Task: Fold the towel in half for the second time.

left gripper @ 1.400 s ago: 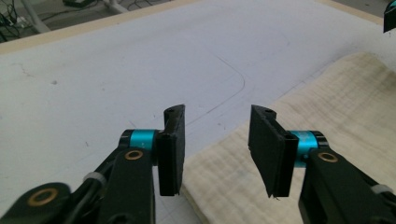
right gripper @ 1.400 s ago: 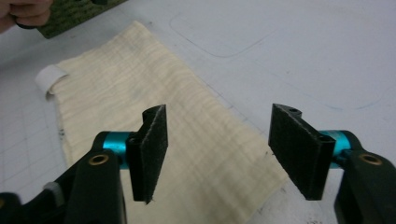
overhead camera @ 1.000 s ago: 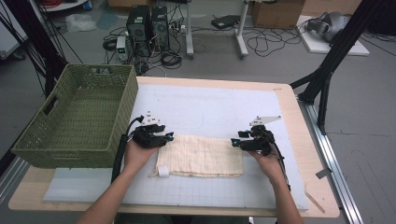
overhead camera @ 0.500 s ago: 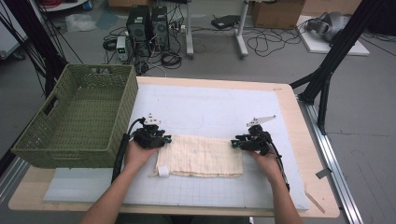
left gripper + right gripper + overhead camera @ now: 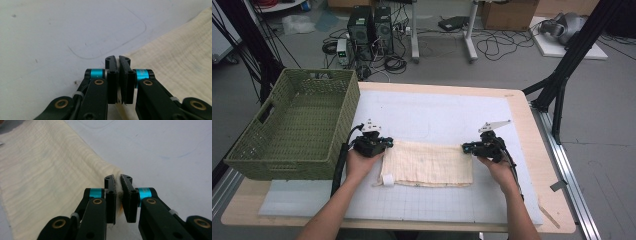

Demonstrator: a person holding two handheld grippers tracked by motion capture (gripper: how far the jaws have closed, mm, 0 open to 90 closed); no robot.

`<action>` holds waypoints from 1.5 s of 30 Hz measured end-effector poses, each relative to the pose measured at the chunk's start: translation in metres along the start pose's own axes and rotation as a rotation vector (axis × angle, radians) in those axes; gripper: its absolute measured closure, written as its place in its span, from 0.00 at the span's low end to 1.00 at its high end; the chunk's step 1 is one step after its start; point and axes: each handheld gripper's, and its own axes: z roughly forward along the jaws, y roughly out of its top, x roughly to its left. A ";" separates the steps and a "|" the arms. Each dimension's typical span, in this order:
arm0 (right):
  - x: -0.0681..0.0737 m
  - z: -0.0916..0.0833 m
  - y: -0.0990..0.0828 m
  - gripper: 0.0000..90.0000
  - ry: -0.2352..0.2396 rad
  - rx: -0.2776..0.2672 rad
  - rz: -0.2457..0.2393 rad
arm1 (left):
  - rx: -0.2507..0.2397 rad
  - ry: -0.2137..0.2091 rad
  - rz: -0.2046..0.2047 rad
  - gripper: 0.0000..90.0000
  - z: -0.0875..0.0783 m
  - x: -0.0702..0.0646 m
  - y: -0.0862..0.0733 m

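A green woven basket stands on the table's near-left part, just beyond the left gripper; its inside looks bare, though the near wall hides part of its floor. A folded cream cloth lies flat on the white mat, stretched between the two grippers. A small white tag sits at the cloth's near-left corner; what it says is too small to read.

The left gripper's jaws have just been closing and now stand pressed together on the cloth's far-left corner. In the left gripper view the cloth spreads to the right of the left gripper, and a sliver of its edge shows between the pads low down.

The right gripper has likewise just been closing, and pinches the far-right corner. In the right gripper view the cloth runs off to the left of the right gripper, with a bunched fold caught in the narrow gap between the pads.
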 end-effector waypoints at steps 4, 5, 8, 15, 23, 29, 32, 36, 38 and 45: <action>-0.003 -0.015 0.015 0.92 -0.028 -0.047 -0.011 | -0.065 0.005 -0.005 0.95 -0.005 0.002 0.011; -0.003 -0.019 0.019 0.92 -0.030 -0.059 -0.009 | -0.074 0.006 -0.005 0.95 -0.006 0.002 0.015; -0.002 -0.020 0.022 0.92 -0.033 -0.080 -0.014 | -0.069 0.021 0.004 0.95 -0.005 0.004 0.019; -0.003 -0.008 0.010 0.91 -0.020 -0.035 0.000 | -0.017 0.024 0.043 0.95 0.000 0.002 0.014; -0.003 -0.013 -0.002 0.91 0.012 -0.074 0.027 | -0.037 0.005 0.095 0.94 -0.007 -0.006 0.015; 0.004 -0.016 -0.010 0.90 0.028 -0.096 0.019 | -0.052 0.021 0.108 0.94 -0.011 -0.011 0.005; 0.008 -0.018 -0.012 0.90 0.036 -0.102 0.007 | -0.057 0.012 0.115 0.94 -0.014 -0.013 0.000; 0.013 -0.022 -0.015 0.90 0.044 -0.105 -0.005 | -0.073 0.000 0.126 0.94 -0.020 -0.015 -0.006; 0.015 -0.022 -0.017 0.90 0.044 -0.096 -0.009 | -0.080 -0.001 0.130 0.94 -0.023 -0.017 -0.009; 0.023 -0.023 -0.023 0.89 0.057 -0.082 -0.017 | -0.080 -0.004 0.149 0.94 -0.034 -0.024 -0.016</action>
